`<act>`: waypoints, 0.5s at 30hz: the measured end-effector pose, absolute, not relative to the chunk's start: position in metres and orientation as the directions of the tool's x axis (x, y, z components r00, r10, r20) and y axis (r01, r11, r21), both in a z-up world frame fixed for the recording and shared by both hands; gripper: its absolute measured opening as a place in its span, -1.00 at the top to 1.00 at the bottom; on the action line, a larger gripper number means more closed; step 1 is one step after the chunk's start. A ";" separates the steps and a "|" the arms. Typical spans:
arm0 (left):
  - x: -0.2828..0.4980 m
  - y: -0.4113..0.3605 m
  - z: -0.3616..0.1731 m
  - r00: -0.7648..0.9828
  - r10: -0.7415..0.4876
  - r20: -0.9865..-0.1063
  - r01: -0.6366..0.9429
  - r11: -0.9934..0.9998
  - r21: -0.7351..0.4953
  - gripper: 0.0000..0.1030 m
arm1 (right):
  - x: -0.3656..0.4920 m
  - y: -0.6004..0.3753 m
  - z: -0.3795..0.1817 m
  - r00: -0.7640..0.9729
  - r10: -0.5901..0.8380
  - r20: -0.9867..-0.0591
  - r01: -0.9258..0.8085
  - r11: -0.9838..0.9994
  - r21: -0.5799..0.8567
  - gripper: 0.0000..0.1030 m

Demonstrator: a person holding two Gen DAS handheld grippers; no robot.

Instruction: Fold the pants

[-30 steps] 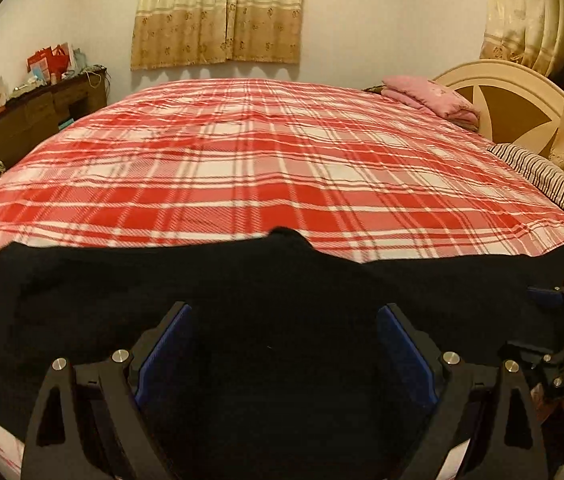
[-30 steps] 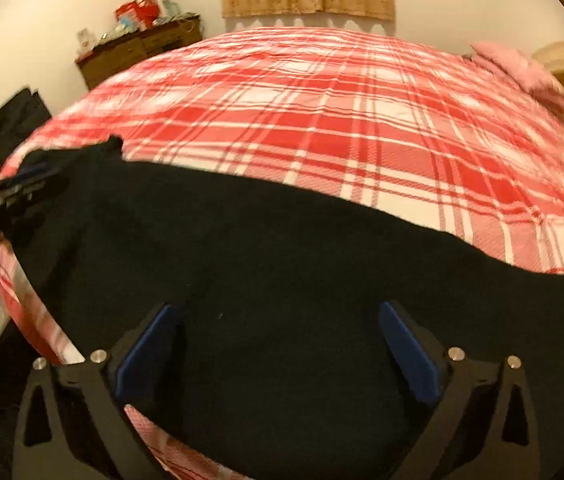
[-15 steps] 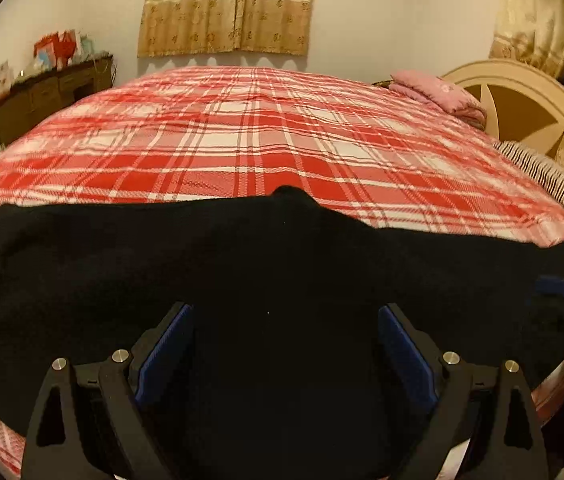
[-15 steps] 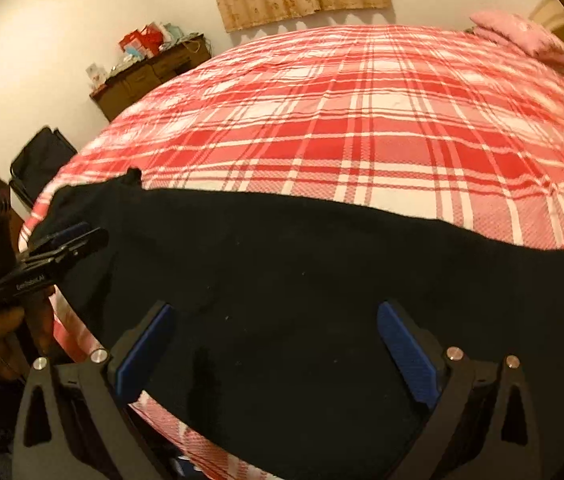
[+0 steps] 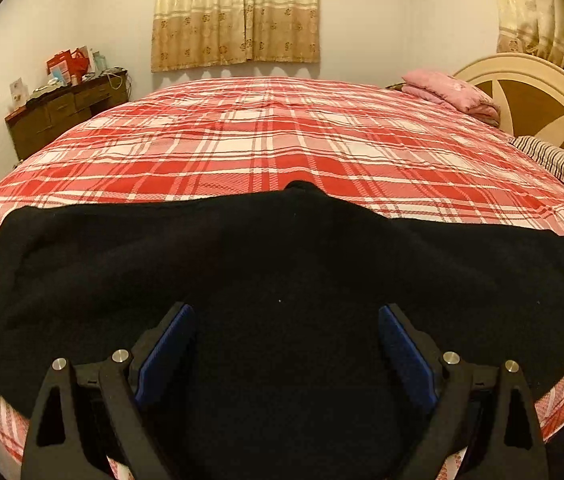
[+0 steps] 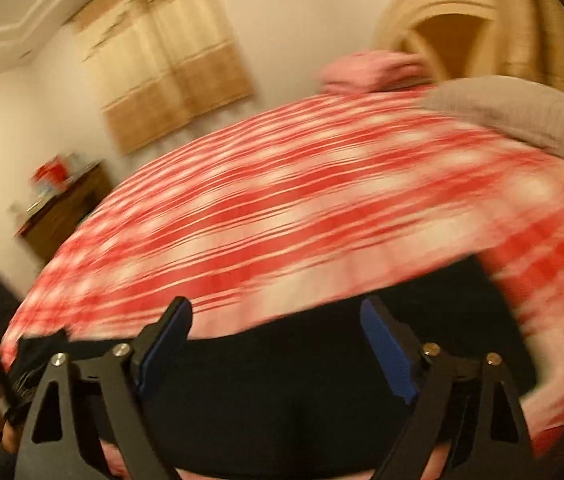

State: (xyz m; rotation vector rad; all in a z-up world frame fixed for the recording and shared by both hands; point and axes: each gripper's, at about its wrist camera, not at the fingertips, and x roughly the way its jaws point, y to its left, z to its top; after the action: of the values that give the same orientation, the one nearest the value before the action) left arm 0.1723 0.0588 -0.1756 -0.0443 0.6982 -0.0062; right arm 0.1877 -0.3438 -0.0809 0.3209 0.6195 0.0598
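Right gripper (image 6: 276,344) swinging toward 1 o'clock since earlier, view blurring.
Both grippers, left gripper (image 5: 286,340) included, hanging spread apart over black pants (image 5: 282,264) lying on plaid bed (image 5: 266,140).

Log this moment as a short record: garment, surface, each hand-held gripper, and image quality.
garment: black pants spread across the near edge of the bed
surface: red plaid bedspread
left hand-held gripper: open, over the pants, nothing between its fingers
right hand-held gripper: open, above the pants, gripping nothing
background: pink pillow by the headboard; dresser by the wall
image quality: left view sharp, right view motion-blurred
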 end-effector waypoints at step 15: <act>0.169 0.055 -0.180 0.772 0.010 -0.635 -0.022 1.000 -0.011 -0.82 | 0.169 -0.442 -0.108 0.730 0.110 -0.674 0.193 0.914 0.358 -0.11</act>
State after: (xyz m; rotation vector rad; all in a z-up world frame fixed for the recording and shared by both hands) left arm 0.1692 0.0549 -0.1798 -0.0180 0.6883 0.0171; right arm 0.1689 -0.4422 -0.1079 0.4266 0.7570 -0.0468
